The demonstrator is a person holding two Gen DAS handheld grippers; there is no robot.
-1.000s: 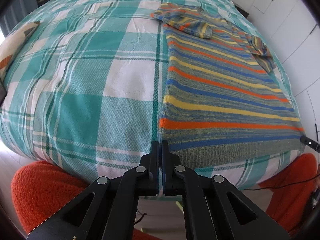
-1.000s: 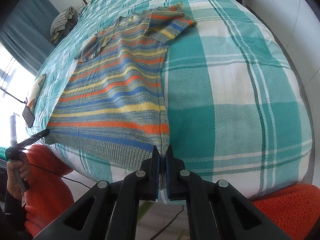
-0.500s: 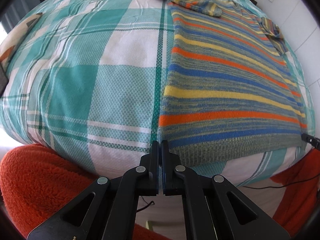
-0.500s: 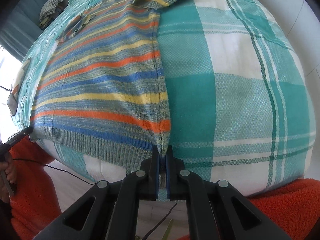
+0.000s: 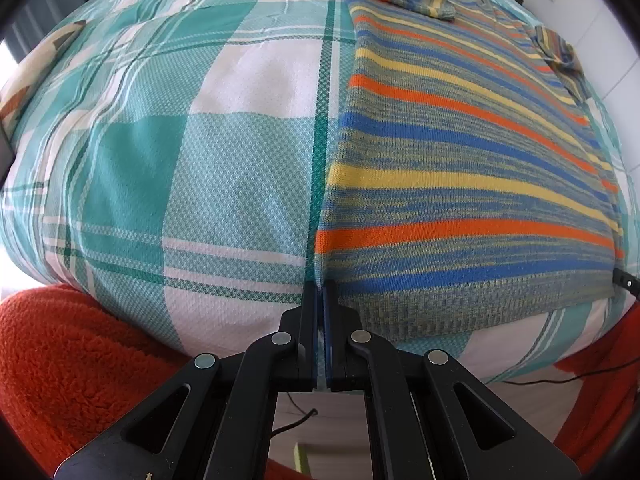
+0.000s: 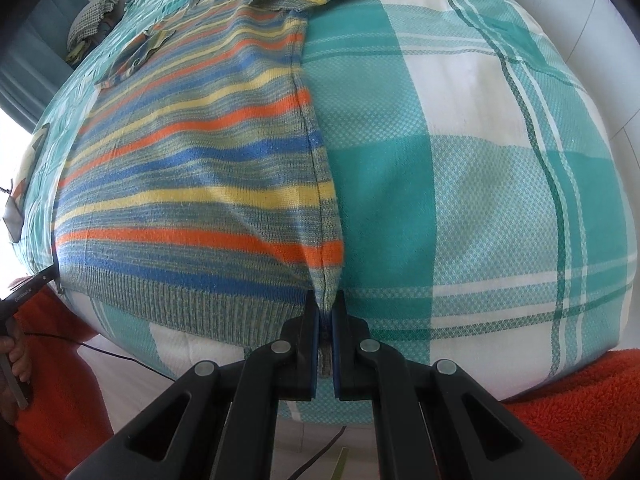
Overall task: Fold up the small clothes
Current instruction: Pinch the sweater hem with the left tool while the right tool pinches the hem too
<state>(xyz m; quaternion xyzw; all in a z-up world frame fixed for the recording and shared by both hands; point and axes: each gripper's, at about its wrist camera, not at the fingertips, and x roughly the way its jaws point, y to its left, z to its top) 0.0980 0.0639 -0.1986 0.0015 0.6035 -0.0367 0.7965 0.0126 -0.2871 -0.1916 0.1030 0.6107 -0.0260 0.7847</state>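
Observation:
A knitted sweater [image 5: 460, 184] striped in orange, blue and yellow lies flat on a teal plaid bedspread [image 5: 180, 160], hem towards me. Both sleeves are folded in over its body. My left gripper [image 5: 322, 286] is shut at the hem's left corner, where the side edge runs into its tips. In the right wrist view the sweater [image 6: 200, 184] fills the left half. My right gripper [image 6: 325, 296] is shut on the hem's right corner, with knit showing between its pads. Both grippers point steeply down at the bed's near edge.
Orange fleece clothing of the person [image 5: 60, 360] frames the bottom of both views. A patterned cushion [image 5: 36, 72] lies at the bed's left side. A bundle of cloth [image 6: 92, 16] sits at the far end. A black cable [image 6: 120, 356] hangs below the bed edge.
Both grippers have come down towards the bed with the hem corners still in them. The sweater now looks nearer and larger.

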